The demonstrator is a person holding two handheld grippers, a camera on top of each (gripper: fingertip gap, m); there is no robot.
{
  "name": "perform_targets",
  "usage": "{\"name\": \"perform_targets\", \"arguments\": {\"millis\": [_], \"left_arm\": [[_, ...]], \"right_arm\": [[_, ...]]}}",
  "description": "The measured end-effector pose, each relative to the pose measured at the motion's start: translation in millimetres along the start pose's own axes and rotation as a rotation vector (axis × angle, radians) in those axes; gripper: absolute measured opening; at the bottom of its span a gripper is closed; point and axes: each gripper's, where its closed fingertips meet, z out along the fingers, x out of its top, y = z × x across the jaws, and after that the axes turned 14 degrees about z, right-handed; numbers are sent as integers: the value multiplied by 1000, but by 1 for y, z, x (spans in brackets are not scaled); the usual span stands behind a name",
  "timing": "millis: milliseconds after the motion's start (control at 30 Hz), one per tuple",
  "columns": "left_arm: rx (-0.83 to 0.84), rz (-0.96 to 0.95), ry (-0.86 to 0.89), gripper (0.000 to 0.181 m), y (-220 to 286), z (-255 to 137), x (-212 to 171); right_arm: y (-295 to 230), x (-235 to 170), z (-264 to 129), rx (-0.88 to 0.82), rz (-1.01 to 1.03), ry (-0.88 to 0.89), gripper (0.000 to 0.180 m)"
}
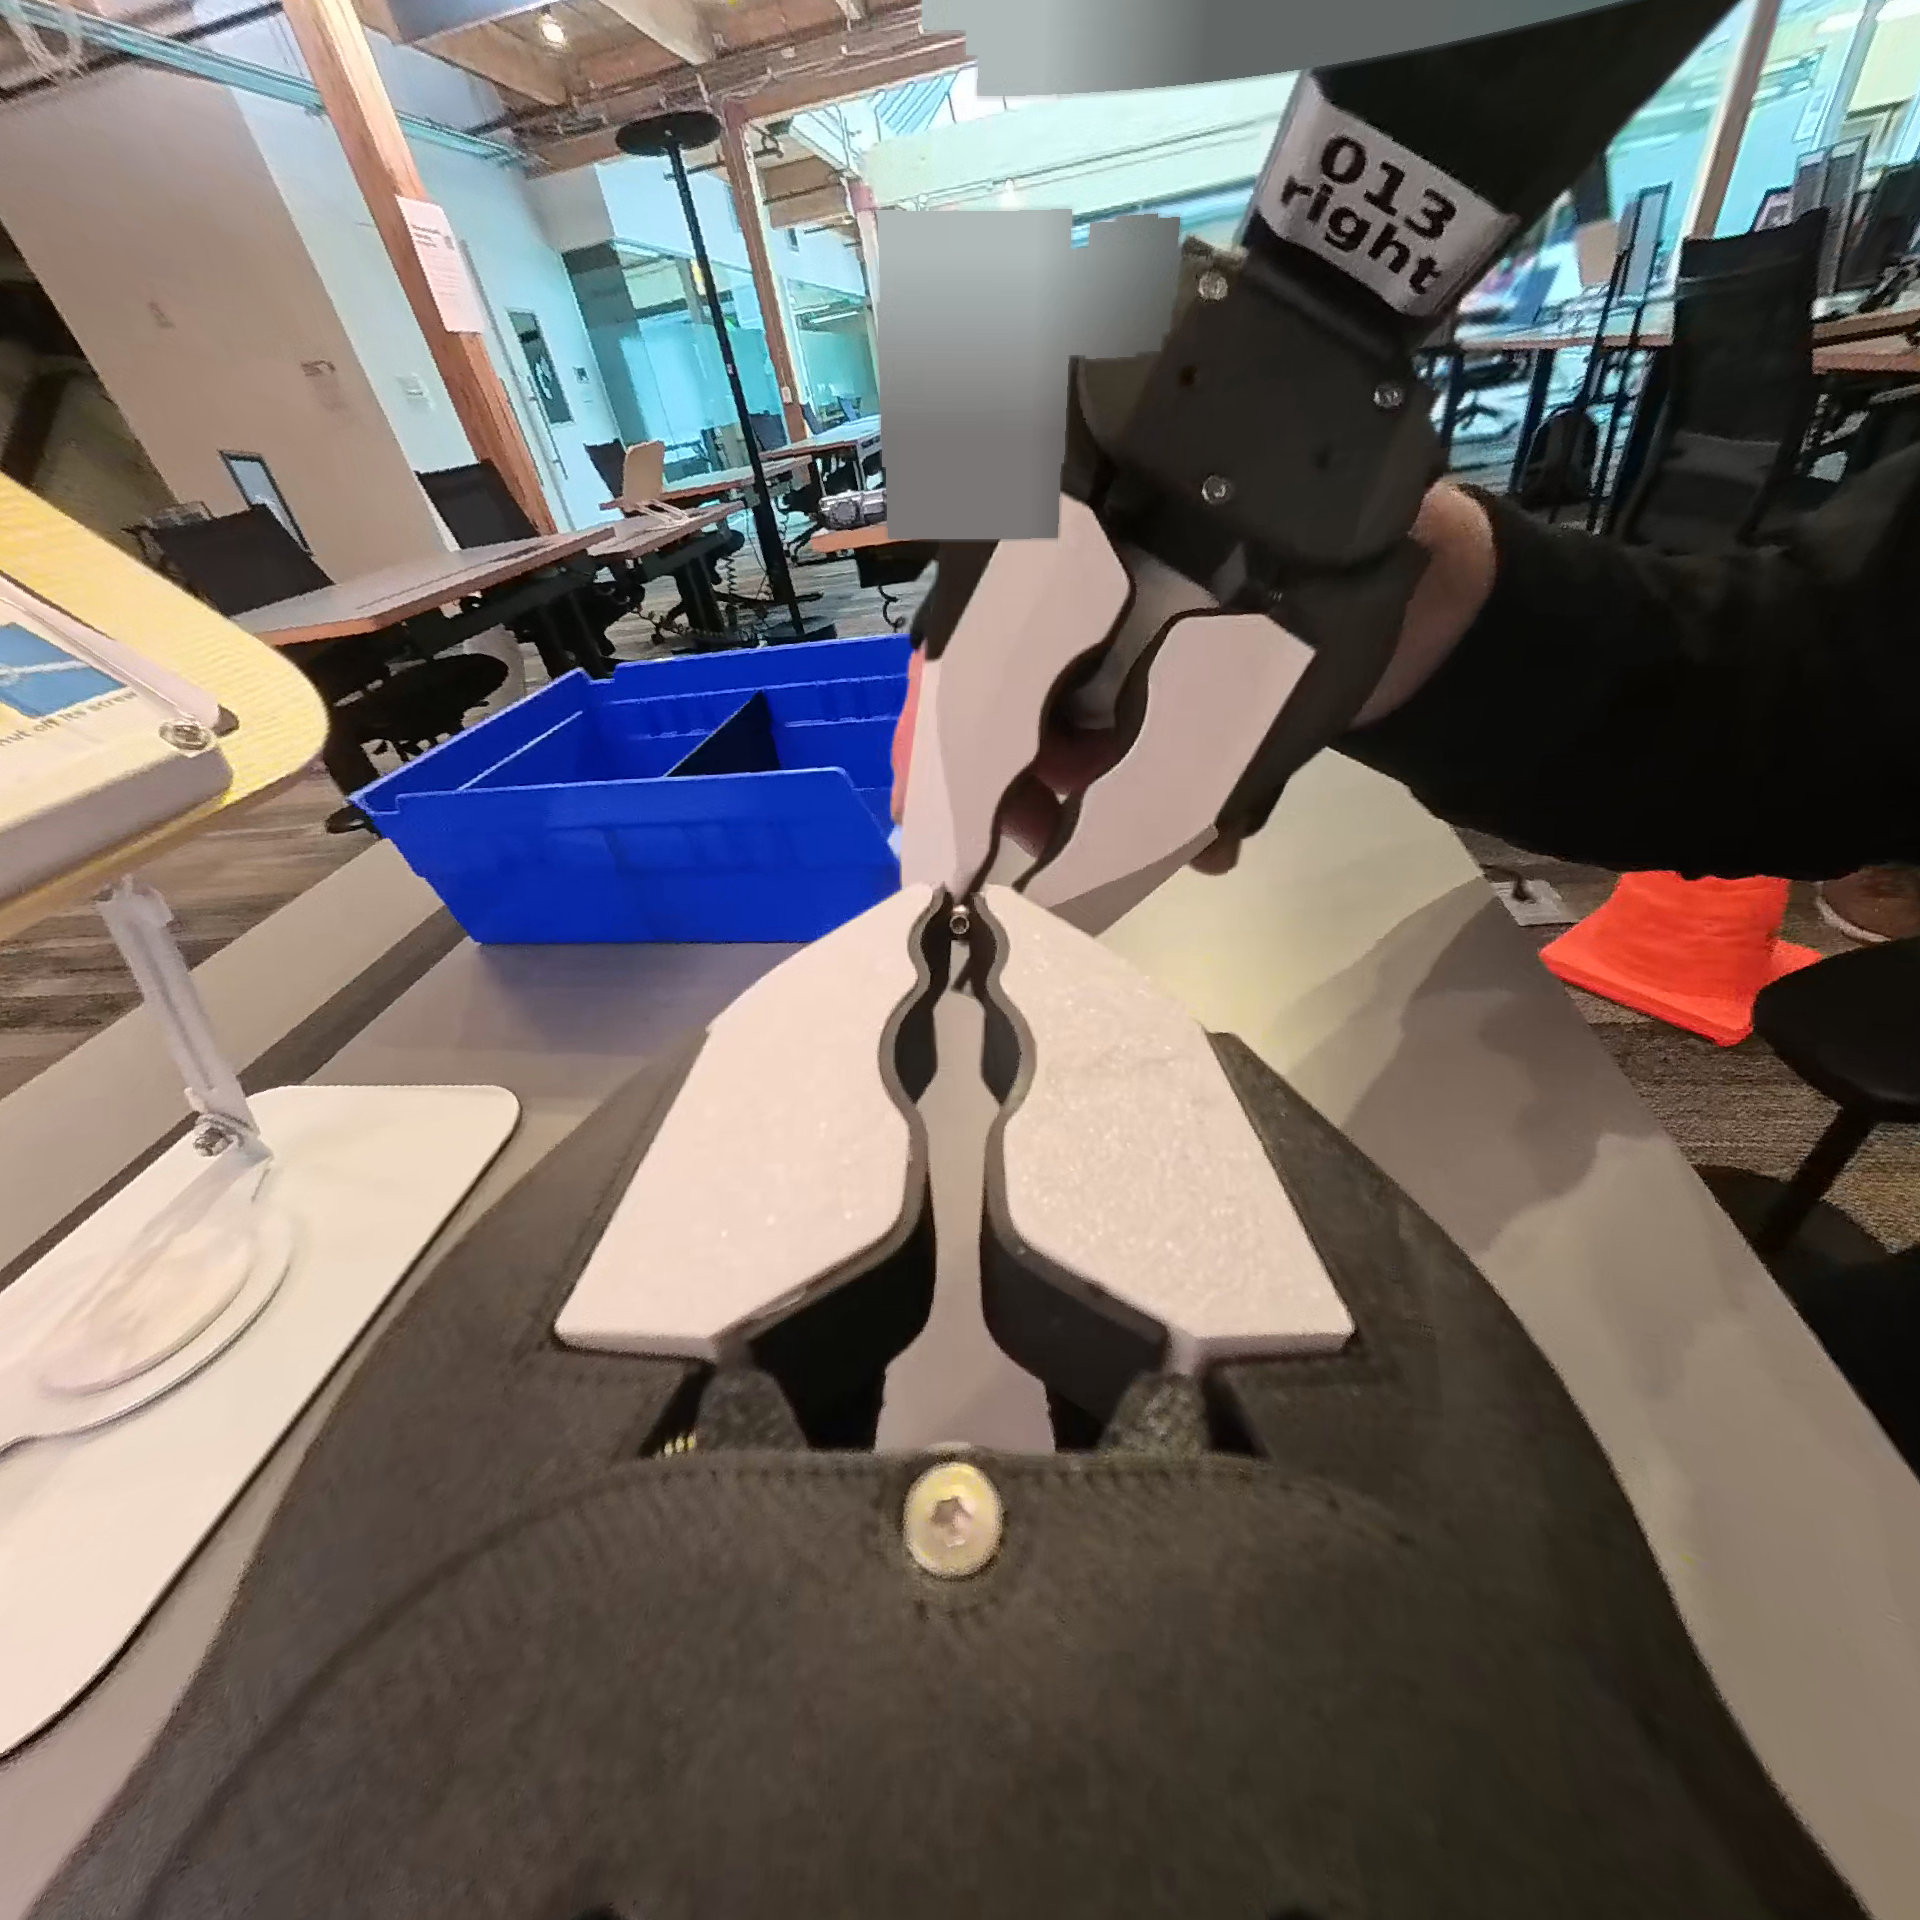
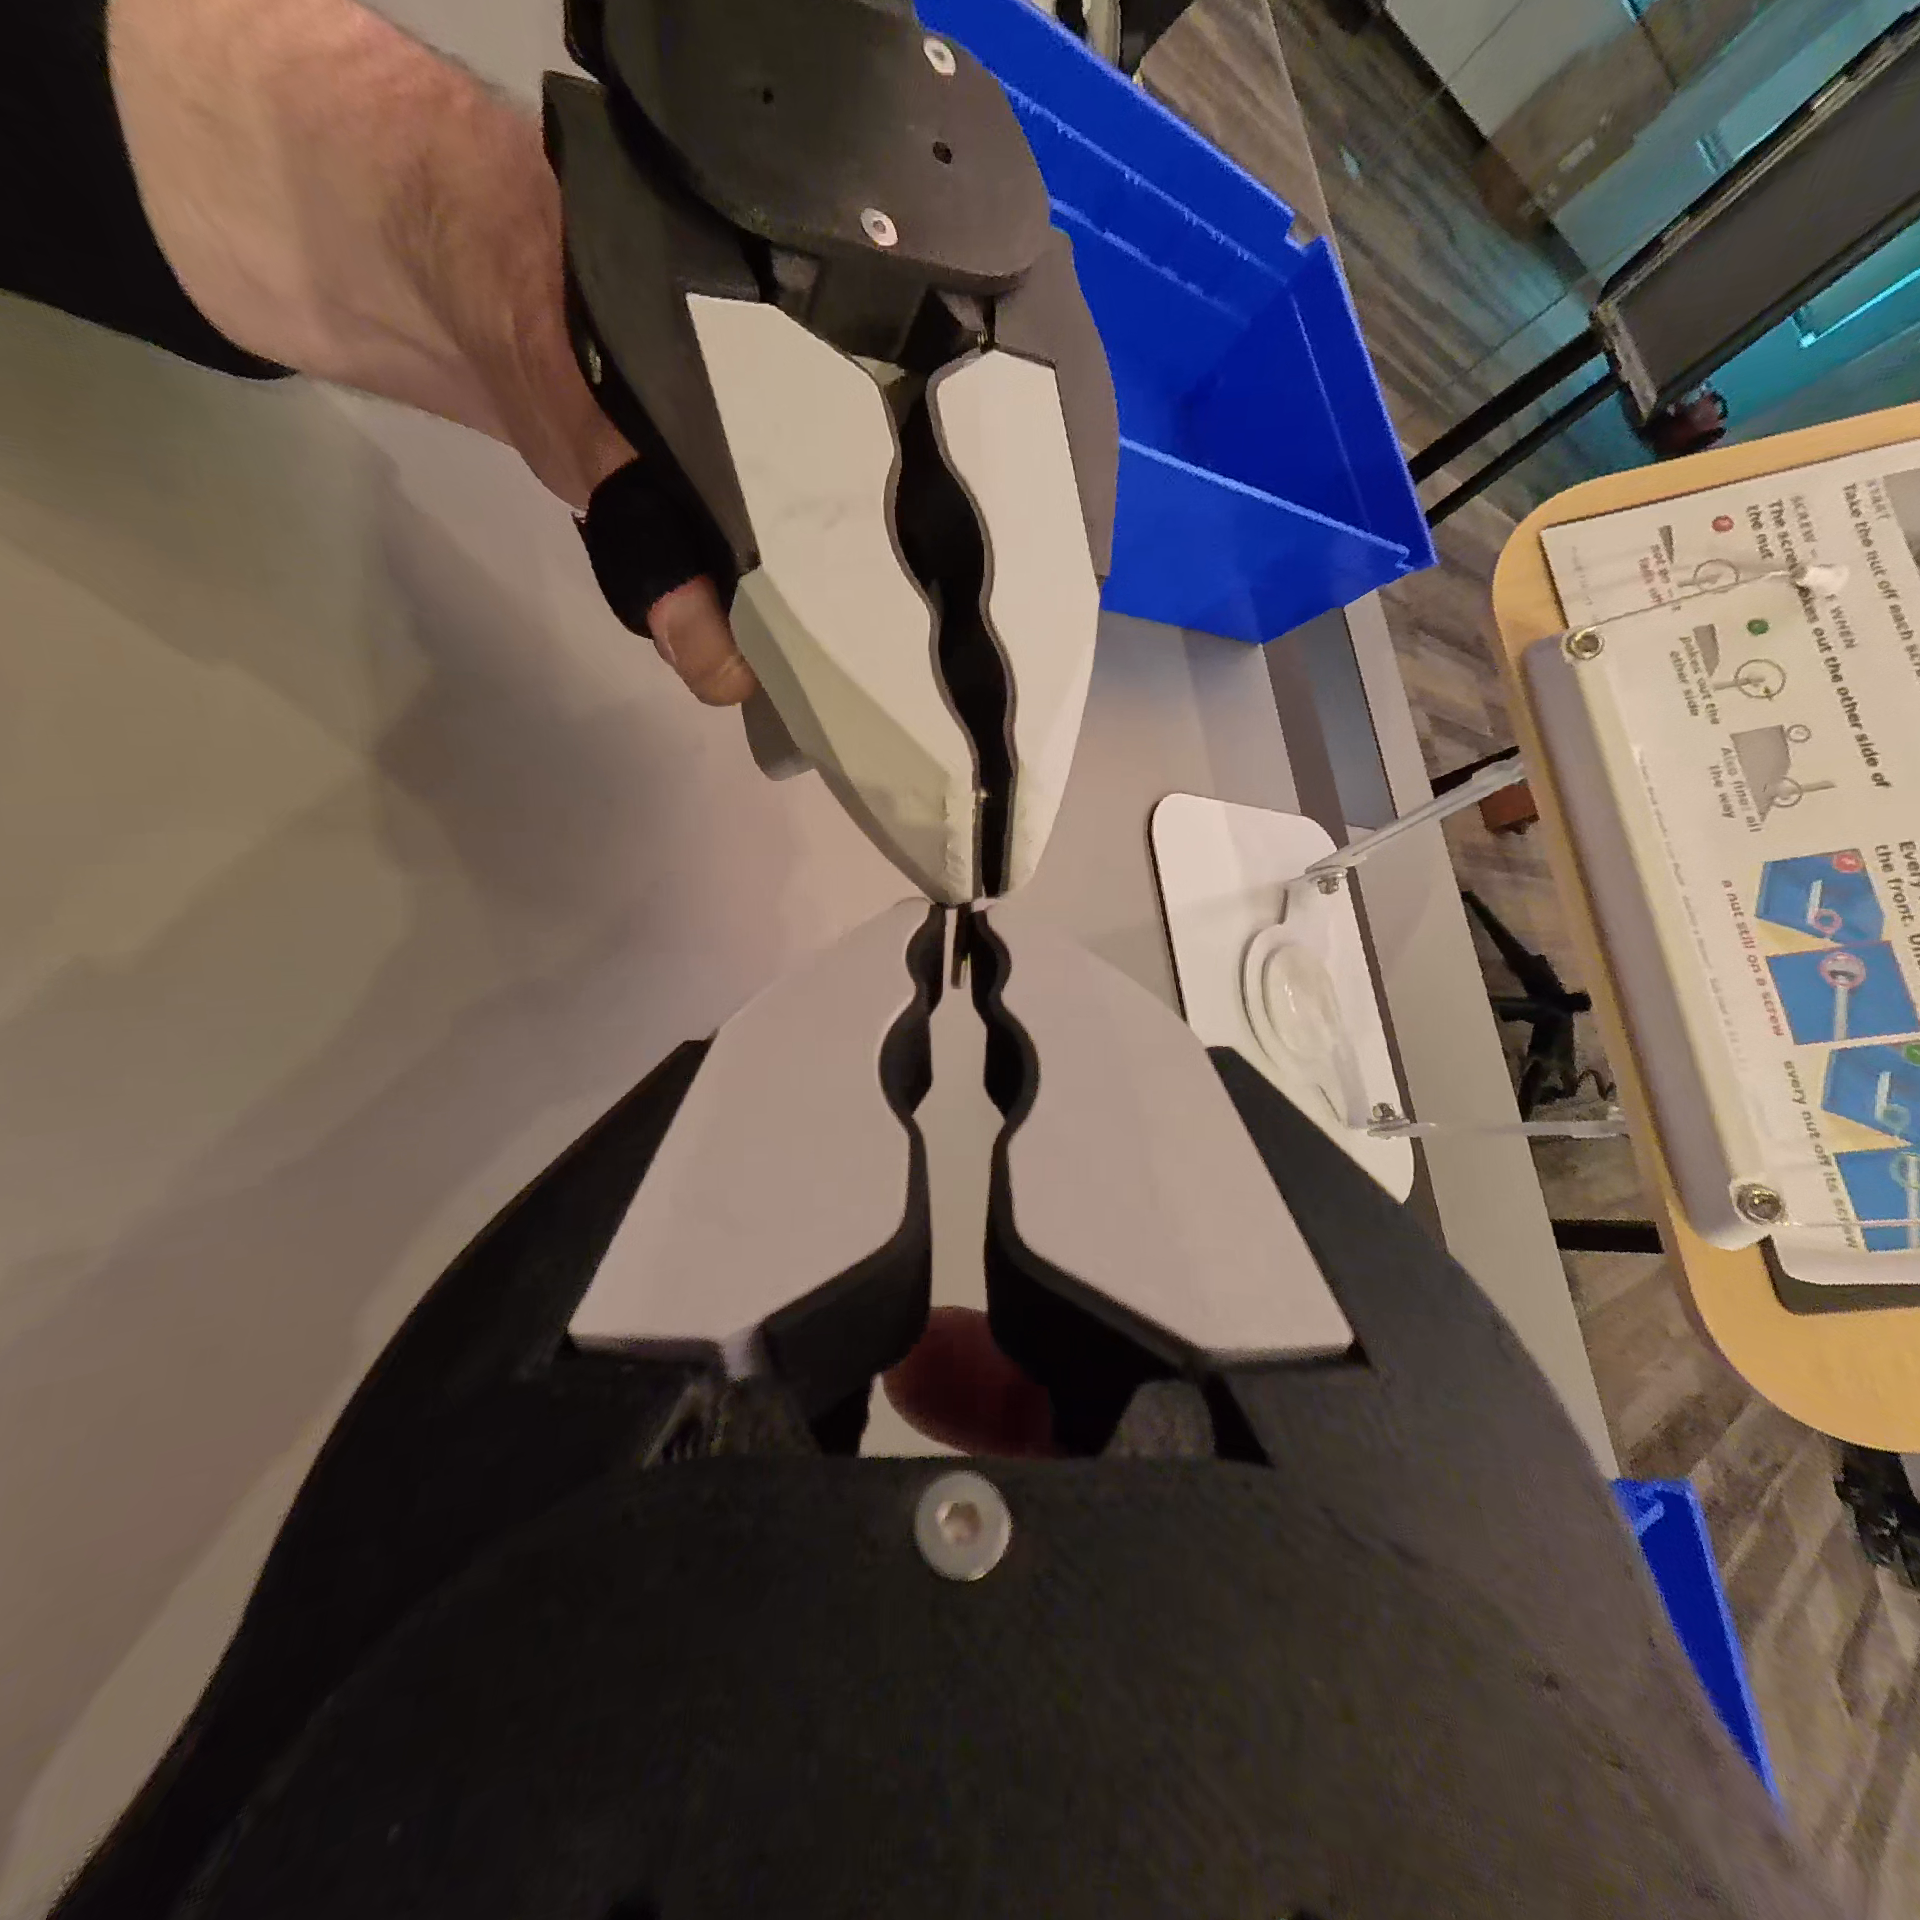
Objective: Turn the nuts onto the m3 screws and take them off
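Note:
My left gripper [image 1: 961, 902] is shut on a small silver M3 screw [image 1: 958, 920], whose head shows just inside the white fingertips. My right gripper [image 1: 974, 881] comes down from above, tip to tip with the left one. In the right wrist view my right gripper [image 2: 958, 916] is shut on a thin dark piece, seemingly the nut [image 2: 955, 951], seen edge on. The left gripper [image 2: 977, 888] meets it from above, with a glint of the screw [image 2: 982, 796] between its fingers. Whether nut and screw are engaged is hidden by the fingertips.
A blue divided bin [image 1: 644, 831] stands on the grey table [image 1: 582, 997] behind the grippers. A white base plate [image 1: 312, 1247] carries a clear stand with an instruction card [image 2: 1766, 831]. An orange cone [image 1: 1683, 956] is on the floor. Another blue bin's edge [image 2: 1683, 1621] shows.

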Motion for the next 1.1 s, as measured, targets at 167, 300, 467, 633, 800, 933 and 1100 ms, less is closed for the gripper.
{"name": "perform_targets", "arguments": {"millis": [167, 300, 467, 633, 800, 933, 1100], "left_arm": [[-9, -18, 54, 3, 0, -2, 8], [41, -29, 121, 14, -6, -5, 20], [112, -25, 161, 30, -22, -22, 30], [115, -73, 131, 36, -26, -25, 18], [129, -46, 55, 24, -28, -23, 2], [133, -63, 23, 24, -33, -23, -7], [132, -50, 2, 26, -33, -22, -10]], "right_arm": [[0, 7, -4, -11, 0, 50, 2], [5, 4, -13, -25, -4, 47, 2], [72, -22, -51, -203, 33, -6, 2], [234, -132, -93, -387, 238, -277, 2], [298, -245, -65, -322, 310, -539, 3], [305, -285, -44, -229, 372, -649, 3], [298, -314, -31, -127, 417, -768, 9]]}}
